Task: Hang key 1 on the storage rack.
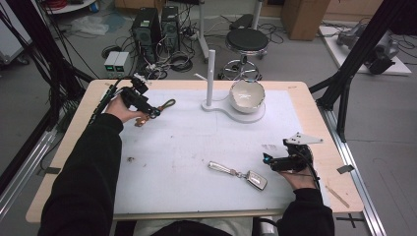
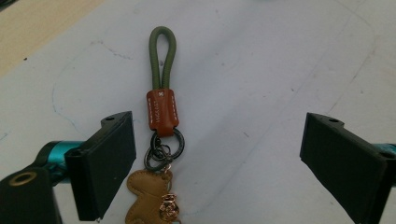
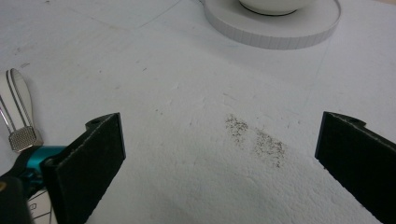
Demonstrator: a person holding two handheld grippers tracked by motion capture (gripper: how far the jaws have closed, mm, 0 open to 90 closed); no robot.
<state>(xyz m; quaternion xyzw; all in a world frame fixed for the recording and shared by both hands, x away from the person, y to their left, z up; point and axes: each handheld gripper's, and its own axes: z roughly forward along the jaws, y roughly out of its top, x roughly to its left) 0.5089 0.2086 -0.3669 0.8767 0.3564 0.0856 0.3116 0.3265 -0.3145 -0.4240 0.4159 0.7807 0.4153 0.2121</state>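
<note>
The left gripper (image 2: 217,163) stood wide open near the bottom of its own view, its two black jaws spread to either side of the keychain (image 2: 161,140) with neither pad touching it. The keychain lay flat on the white mat (image 2: 280,70) between the jaws, nearer the jaw at the frame's left: a green cord loop pointing toward the top of the frame, a brown leather sleeve below it, then a dark metal ring and a tan leather charm at the bottom edge. In the high view this left gripper (image 1: 153,112) sat at the upper left, with the keychain (image 1: 166,104) just beside its tips.

The right gripper (image 1: 266,160) rested at the lower right of the high view, jaws open and holding nothing. A silver car key (image 1: 239,173) lay just to its left. A white bowl (image 1: 247,95) sat on a round stand (image 1: 236,114) at upper centre.
</note>
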